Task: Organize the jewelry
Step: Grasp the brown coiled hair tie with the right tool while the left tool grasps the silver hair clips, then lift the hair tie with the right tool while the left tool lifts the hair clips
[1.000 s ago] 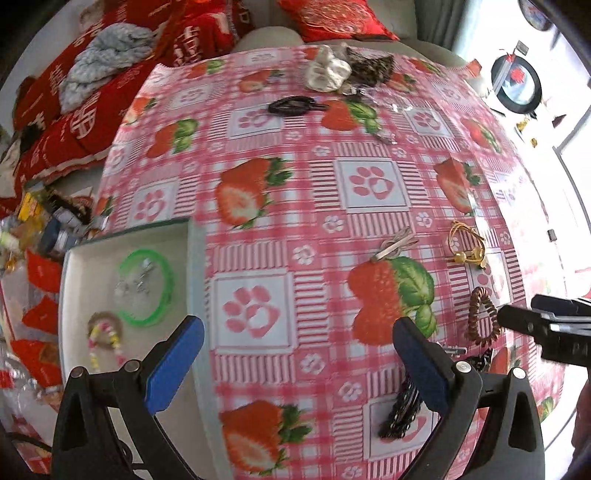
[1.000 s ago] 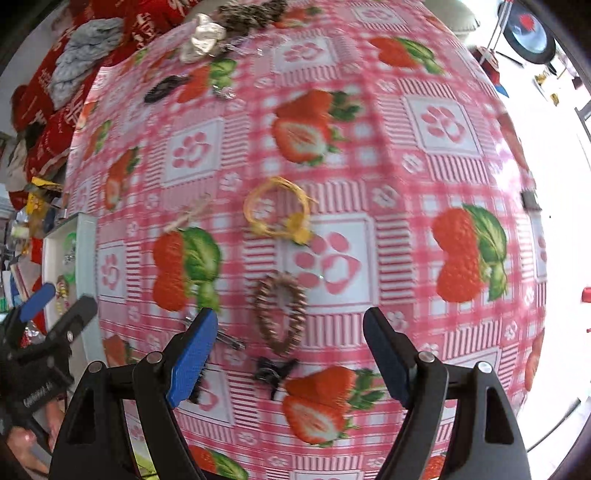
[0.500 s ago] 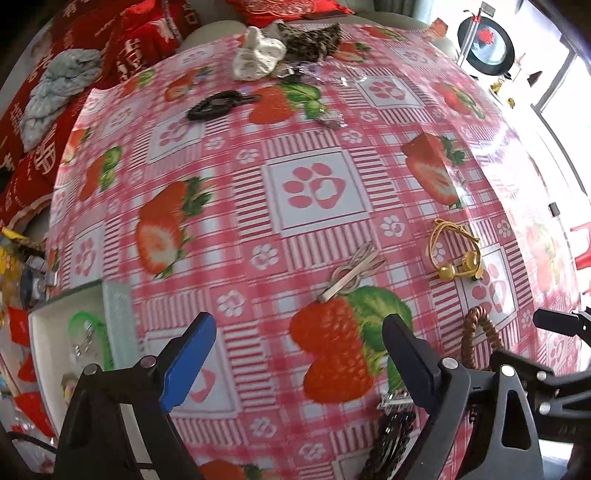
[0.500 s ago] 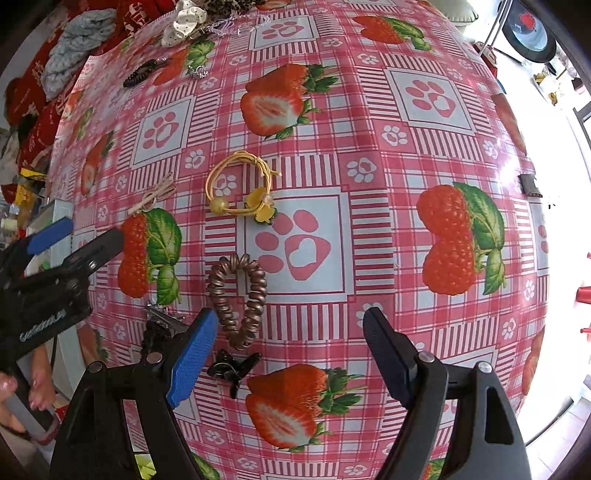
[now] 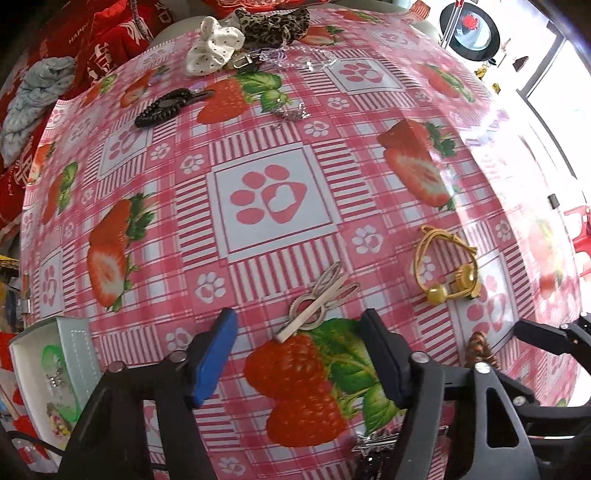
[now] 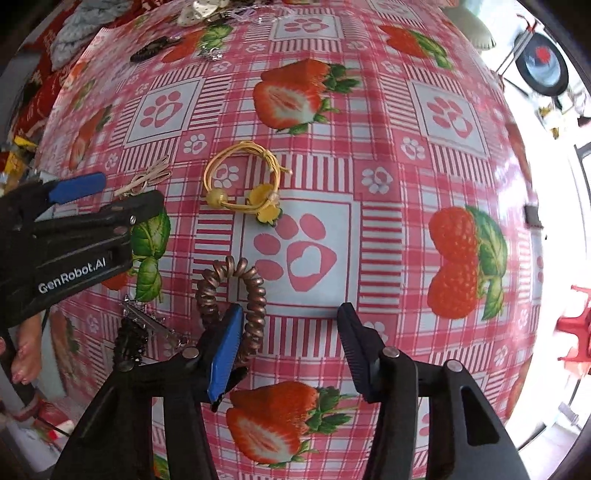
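My left gripper [image 5: 299,354] is open and empty, low over the strawberry tablecloth, with a beige hair clip [image 5: 317,301] just beyond its fingertips. My right gripper [image 6: 288,347] is open and empty; its left finger sits over a brown spiral hair tie [image 6: 236,295]. A yellow hair tie with a bead and flower [image 6: 245,184] lies farther ahead and also shows in the left wrist view [image 5: 447,266]. The white jewelry tray [image 5: 79,350] with a green bangle [image 5: 50,356] is at the lower left.
A black coil tie [image 5: 162,109], a white scrunchie [image 5: 212,48], a leopard scrunchie [image 5: 273,24] and a silver chain [image 5: 291,110] lie at the far side. Black clips [image 6: 133,339] lie left of the right gripper. Red cushions and grey cloth [image 5: 33,96] lie beyond the table.
My left gripper has moved right, away from the tray and up to the beige clip. My right gripper has moved forward and lower over the brown spiral tie.
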{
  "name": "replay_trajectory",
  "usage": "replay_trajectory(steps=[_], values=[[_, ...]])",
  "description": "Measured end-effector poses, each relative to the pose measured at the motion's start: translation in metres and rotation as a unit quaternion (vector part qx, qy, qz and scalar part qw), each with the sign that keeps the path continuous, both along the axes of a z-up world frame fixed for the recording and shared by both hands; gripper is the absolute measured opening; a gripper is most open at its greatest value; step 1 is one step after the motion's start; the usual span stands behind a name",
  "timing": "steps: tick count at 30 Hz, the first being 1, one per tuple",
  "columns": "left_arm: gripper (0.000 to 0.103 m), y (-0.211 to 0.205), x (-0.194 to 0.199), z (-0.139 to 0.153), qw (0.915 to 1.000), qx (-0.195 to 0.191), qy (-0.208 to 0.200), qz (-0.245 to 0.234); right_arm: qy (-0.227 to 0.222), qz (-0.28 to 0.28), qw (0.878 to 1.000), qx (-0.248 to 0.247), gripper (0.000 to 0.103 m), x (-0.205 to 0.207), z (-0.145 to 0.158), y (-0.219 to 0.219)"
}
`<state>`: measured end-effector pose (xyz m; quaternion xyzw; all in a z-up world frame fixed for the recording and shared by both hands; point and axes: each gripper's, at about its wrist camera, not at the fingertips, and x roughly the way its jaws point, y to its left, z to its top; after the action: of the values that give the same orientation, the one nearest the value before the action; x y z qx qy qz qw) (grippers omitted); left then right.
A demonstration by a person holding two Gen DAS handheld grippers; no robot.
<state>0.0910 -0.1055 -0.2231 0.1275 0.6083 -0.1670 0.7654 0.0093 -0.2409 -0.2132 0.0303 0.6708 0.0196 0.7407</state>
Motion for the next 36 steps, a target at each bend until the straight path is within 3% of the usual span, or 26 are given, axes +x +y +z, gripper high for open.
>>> replay_trajectory(steps=[4,9,12,13,17,24,29,36], values=[[0.06,-0.004,0.0,0.002,1.0,-0.007,0.002,-0.006,-0.008,0.022,0.999,-0.027,0.05,0.002,0.0,0.014],[0.026,-0.013,-0.003,0.007,0.9999,-0.009,-0.001,-0.009,-0.02,0.051,0.998,-0.04,0.036,0.0,0.002,0.034],[0.025,-0.012,-0.001,0.009,0.9998,-0.019,0.003,-0.002,-0.026,0.053,0.997,-0.041,0.013,0.001,0.003,0.04],[0.025,-0.01,0.0,0.01,0.9997,-0.023,0.006,0.002,-0.027,0.051,0.998,-0.04,0.011,0.002,0.003,0.041],[0.025,0.0,-0.001,0.011,0.9992,-0.035,0.008,0.018,-0.031,0.033,0.999,-0.023,0.011,0.004,0.008,0.04],[0.025,0.019,-0.011,0.029,0.9976,-0.057,-0.003,0.039,-0.028,-0.02,0.998,0.057,0.011,0.012,0.019,0.013],[0.025,0.031,-0.018,0.047,0.9957,-0.071,-0.015,0.058,-0.031,-0.031,0.996,0.079,0.011,0.017,0.029,-0.013],[0.025,0.054,-0.029,0.068,0.9922,-0.088,-0.029,0.083,-0.038,-0.022,0.995,0.085,0.011,0.016,0.038,-0.003]])
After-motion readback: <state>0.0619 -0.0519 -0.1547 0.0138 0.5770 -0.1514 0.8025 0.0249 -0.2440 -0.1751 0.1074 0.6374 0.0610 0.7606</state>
